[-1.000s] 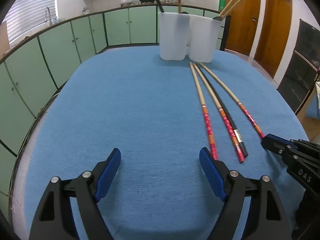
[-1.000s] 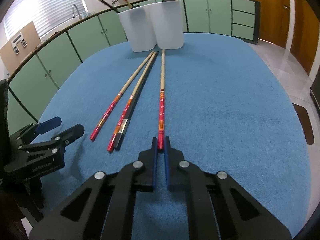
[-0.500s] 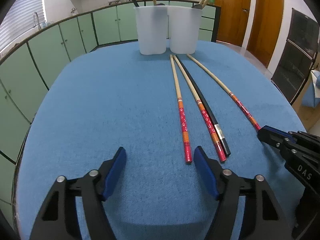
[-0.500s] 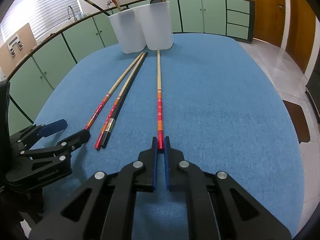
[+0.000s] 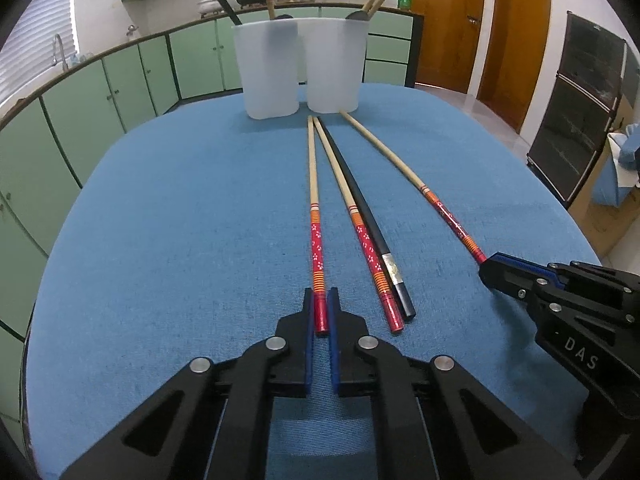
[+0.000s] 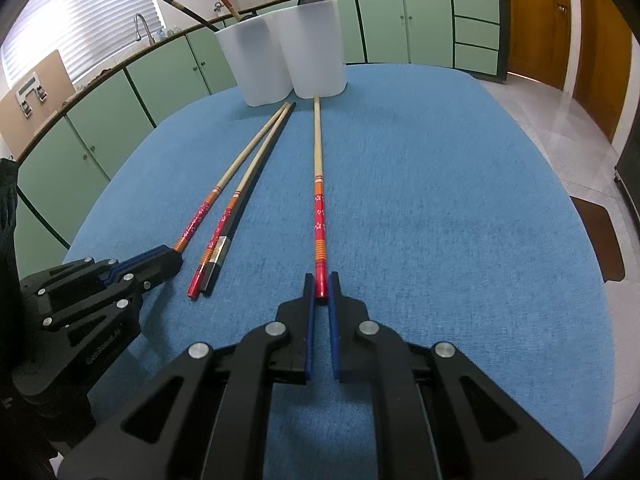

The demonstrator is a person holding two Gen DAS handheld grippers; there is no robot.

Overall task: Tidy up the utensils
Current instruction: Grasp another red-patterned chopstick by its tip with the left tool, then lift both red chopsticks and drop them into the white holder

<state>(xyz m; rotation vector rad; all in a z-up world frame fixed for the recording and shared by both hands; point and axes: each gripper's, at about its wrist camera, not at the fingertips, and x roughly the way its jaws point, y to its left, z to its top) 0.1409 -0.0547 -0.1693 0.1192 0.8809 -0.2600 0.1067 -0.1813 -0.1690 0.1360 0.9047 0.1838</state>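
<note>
Four long chopsticks lie on the blue table, pointing at two white holders. My left gripper is closing tight on the red end of the leftmost chopstick, its pads pressing both sides. My right gripper is shut on the red end of the rightmost chopstick. Between them lie another red-ended chopstick and a black one, side by side. Each gripper shows in the other's view: the right gripper at the right, the left gripper at the left.
Both holders stand at the table's far edge with a few long utensils sticking out. Green cabinets run behind the table, wooden doors are at the right, and a dark cabinet stands by the right edge.
My left gripper slid right to the leftmost chopstick's red end and its wide-open jaws closed on it. My right gripper stayed shut on the rightmost chopstick.
</note>
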